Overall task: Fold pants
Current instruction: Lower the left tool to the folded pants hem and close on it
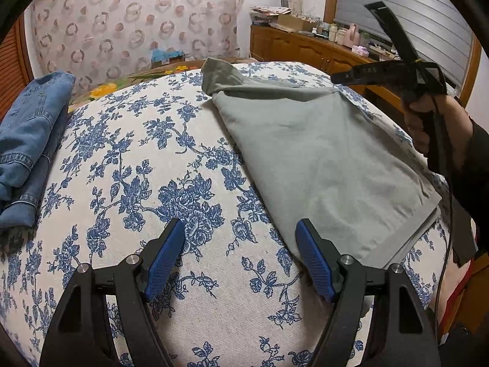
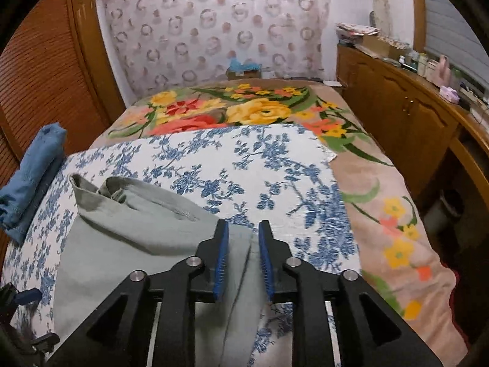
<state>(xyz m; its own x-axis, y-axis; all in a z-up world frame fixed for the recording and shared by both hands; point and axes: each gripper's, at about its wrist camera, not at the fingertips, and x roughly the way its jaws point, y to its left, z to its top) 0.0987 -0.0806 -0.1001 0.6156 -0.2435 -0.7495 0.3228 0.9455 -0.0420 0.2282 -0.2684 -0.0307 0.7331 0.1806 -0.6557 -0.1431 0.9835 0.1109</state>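
**A:** Bedroom setup. The working surface is a white cloth with blue flowers (image 2: 244,165) spread over a bed, and a floral blanket (image 2: 391,214) in yellows and reds shows beyond and beside it. There's a patterned curtain (image 2: 214,24) at the far end, a louvered wooden door (image 2: 39,70) on one side, and a wooden cabinet (image 2: 397,116) along the other wall with bottles and clutter on top.

**B:** Any containers?

**A:** Just a small box (image 2: 243,72) at the head of the bed with something blue in it, too small to tell what. Folded blue jeans (image 1: 27,140) sit at the cloth's edge, apart from everything else.

**B:** And the pants?

**A:** The grey pants (image 1: 321,159) lie flat on the blue-flowered cloth, already doubled over, with the waistband end bunched up a bit at the far end.

**B:** Grippers?

**A:** The left gripper (image 1: 240,257) has its jaws spread wide, gripping nothing, hovering over bare cloth just beside the pants' edge. The right gripper (image 2: 243,260) is only narrowly parted, with the pants' edge showing in the gap; it probably isn't pinching the fabric, but the angle makes that hard to call. From the left wrist view it's lifted above the pants.
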